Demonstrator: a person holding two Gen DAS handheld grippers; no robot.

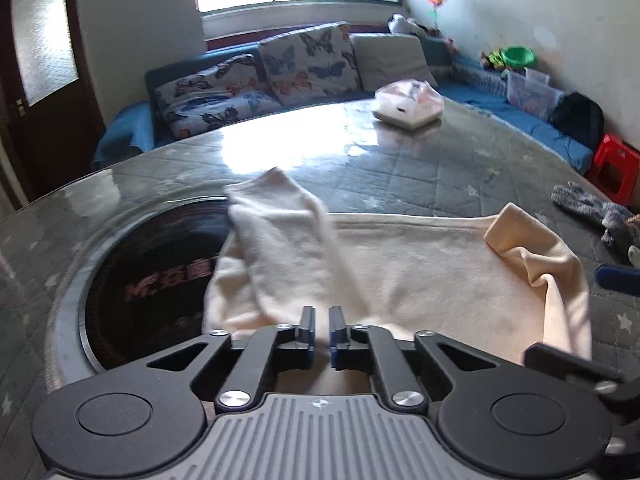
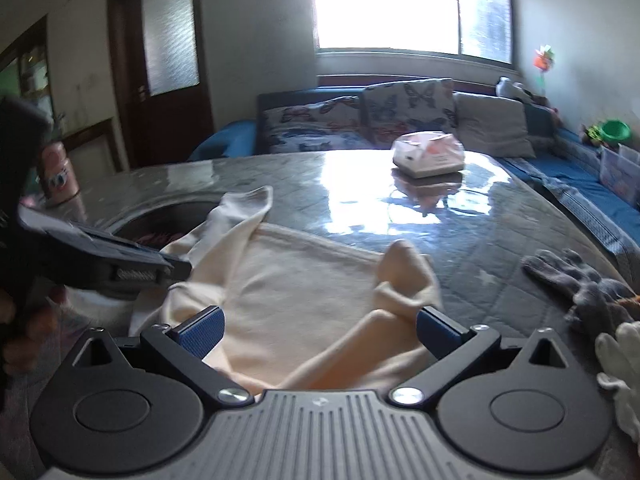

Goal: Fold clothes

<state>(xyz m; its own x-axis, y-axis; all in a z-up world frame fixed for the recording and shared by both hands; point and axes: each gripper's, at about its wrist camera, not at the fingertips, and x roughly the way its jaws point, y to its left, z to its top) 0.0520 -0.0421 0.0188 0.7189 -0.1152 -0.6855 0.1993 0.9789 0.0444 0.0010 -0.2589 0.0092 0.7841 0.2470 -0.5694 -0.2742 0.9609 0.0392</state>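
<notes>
Pinching the sleeve (image 1: 280, 240) in my left claw (image 1: 320, 320); it runs toward upper left, while my right claw (image 2: 320, 330) gapes over the garment (image 2: 304, 300).

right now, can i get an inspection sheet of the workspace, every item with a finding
surface: glossy quilted table cover, strong window glare; round dark inset at the left, partly under the garment.
job's things: cream garment spread flat, one sleeve lifted and folded inward, other sleeve bunched.
clutter: tissue pack far side; grey gloves and a white cloth on the right.
grippers: left gripper nearly closed on the garment's near edge; right gripper open over the garment.
cables: nothing seen.
surroundings: sofa with butterfly cushions, window, dark door, red stool.
</notes>
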